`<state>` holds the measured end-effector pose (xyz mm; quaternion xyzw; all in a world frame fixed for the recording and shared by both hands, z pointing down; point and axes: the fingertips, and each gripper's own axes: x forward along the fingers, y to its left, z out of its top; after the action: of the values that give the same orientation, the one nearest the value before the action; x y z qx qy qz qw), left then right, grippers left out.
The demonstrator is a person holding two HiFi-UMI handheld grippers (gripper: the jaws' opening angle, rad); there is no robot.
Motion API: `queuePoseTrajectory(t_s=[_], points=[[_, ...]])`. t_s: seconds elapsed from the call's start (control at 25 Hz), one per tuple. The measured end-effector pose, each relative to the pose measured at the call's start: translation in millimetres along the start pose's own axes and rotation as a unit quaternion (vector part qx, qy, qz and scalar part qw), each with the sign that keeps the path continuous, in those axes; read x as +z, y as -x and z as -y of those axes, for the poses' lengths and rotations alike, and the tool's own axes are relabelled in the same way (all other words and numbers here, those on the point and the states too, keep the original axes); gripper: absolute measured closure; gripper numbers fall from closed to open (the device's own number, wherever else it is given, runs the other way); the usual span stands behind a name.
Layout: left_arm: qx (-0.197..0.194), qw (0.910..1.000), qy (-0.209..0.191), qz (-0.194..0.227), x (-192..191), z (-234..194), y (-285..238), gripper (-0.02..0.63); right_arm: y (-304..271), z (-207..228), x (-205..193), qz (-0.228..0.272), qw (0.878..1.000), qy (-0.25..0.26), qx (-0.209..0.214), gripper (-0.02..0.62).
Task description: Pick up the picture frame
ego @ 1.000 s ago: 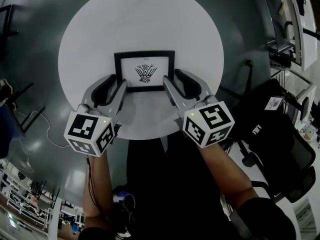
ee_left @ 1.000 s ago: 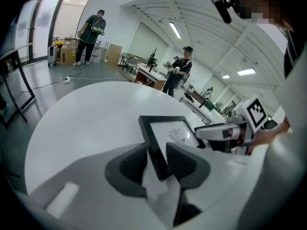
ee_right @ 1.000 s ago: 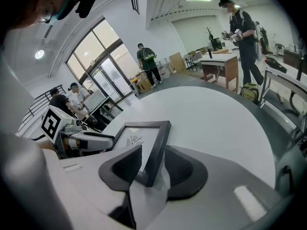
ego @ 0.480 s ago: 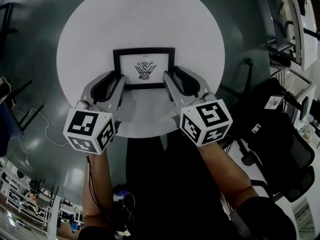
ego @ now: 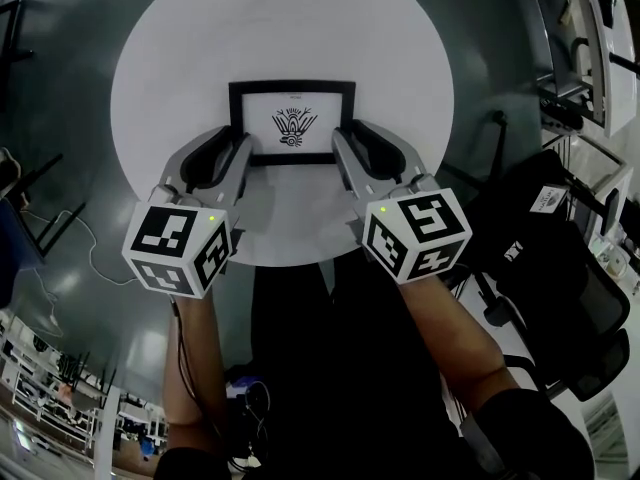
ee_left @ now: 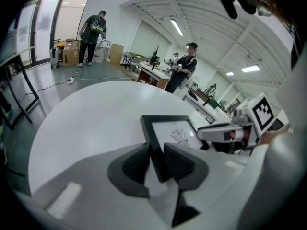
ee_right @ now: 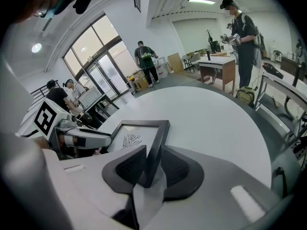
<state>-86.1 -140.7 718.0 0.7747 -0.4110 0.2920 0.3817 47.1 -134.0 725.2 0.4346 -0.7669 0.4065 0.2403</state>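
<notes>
A black picture frame (ego: 291, 121) with a small drawing on white paper lies on the round white table (ego: 180, 58). My left gripper (ego: 235, 148) is at its near left corner. In the left gripper view the frame's left rail (ee_left: 152, 140) runs between the two dark pads, which have just been closing and press on it; gripper (ee_left: 156, 158). My right gripper (ego: 352, 140) is at the near right corner. Its jaws have also just been closing, and the right rail (ee_right: 156, 147) is pinched between its pads; gripper (ee_right: 151, 166).
The table's near edge runs just under both grippers. A black office chair (ego: 560, 298) stands at the right, desks beyond it. Cables trail on the dark floor (ego: 60, 258) at the left. People stand far off by desks (ee_right: 242, 28) and by glass doors (ee_left: 91, 35).
Both pairs of jaws have narrowed from wide open onto the frame's side rails. Table and frame sit slightly higher in the head view; the grippers have kept their places.
</notes>
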Motion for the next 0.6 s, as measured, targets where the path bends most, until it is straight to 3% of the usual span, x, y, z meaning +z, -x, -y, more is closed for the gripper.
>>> queuePoseTrajectory(t_s=[0.6], points=[[0.011, 0.9989, -0.024, 0.039, 23, 16, 42, 0.514, 35, -24, 23, 0.041, 0.999, 0.011, 0.008, 0.505]])
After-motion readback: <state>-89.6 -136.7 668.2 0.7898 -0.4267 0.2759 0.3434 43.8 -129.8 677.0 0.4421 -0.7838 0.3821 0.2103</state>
